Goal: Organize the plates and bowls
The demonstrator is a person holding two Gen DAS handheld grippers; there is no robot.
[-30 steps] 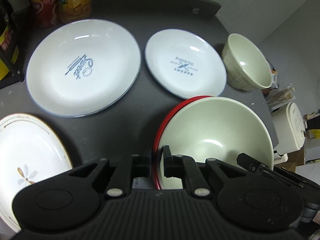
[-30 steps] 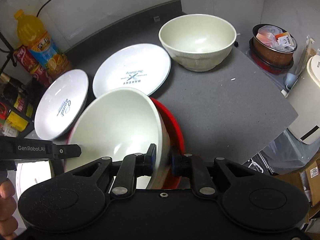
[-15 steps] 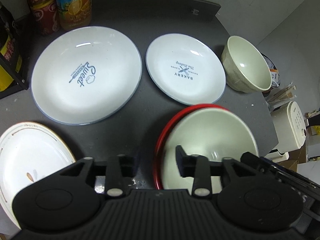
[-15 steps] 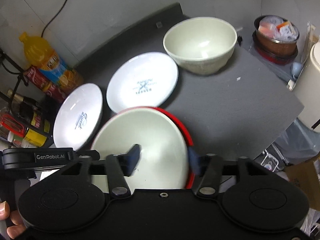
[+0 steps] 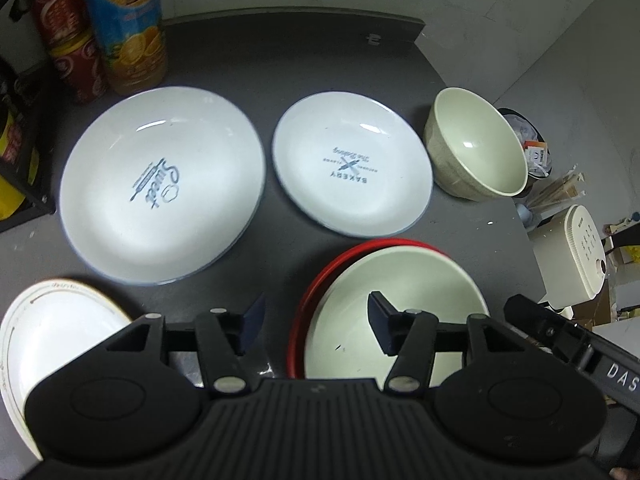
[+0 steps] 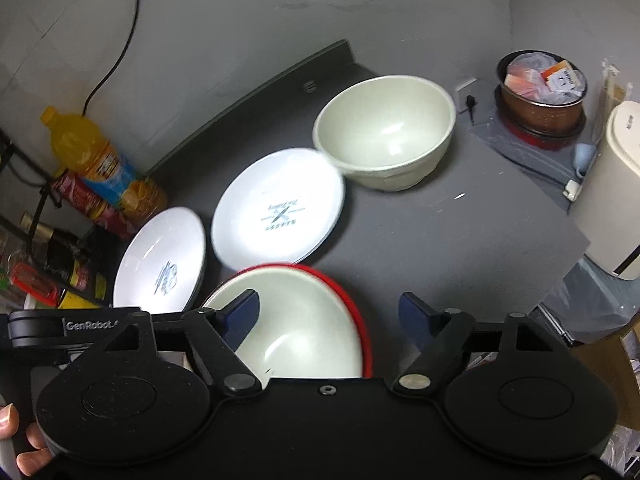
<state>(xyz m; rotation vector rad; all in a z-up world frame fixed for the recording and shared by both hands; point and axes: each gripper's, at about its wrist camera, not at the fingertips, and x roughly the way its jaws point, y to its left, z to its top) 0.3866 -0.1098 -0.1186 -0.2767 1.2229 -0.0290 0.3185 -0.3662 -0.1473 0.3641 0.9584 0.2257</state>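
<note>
Both my grippers hang over the near edge of the dark grey matte tabletop (image 5: 280,60). Left gripper (image 5: 316,326): fingers spread wide, nothing between them; one blue pad sits over bare table, the other above the inside of the wide cream-coloured bowl (image 5: 400,300). Right gripper (image 6: 330,318): equally wide apart, holding nothing, straddling that same bowl's far side.

The cream bowl sits nested in a red-rimmed plate (image 5: 316,288), only a red crescent showing round its left edge. Judged from this, the pair is already stacked and neither gripper grips it, which fits a finished placement.

Still loose on the table:
- large white plate with blue rim and "Sweet" print (image 5: 160,184), far left.
- smaller white plate printed "BAKERY" (image 5: 352,168), just beside it, apart from the red plate.
- deep cream ceramic bowl (image 5: 476,148), at the right edge, very near the bakery plate; contact unclear.
- white plate with thin gold line (image 5: 52,340), near left corner, partly under my left gripper body.

Likely next: deep bowl into the wide one, plates piled by size. The deep bowl sits close to the table edge, so I'd approach from the outside.

Orange juice bottle (image 5: 124,24) and red cans (image 5: 64,32) crowd the back left.
</note>
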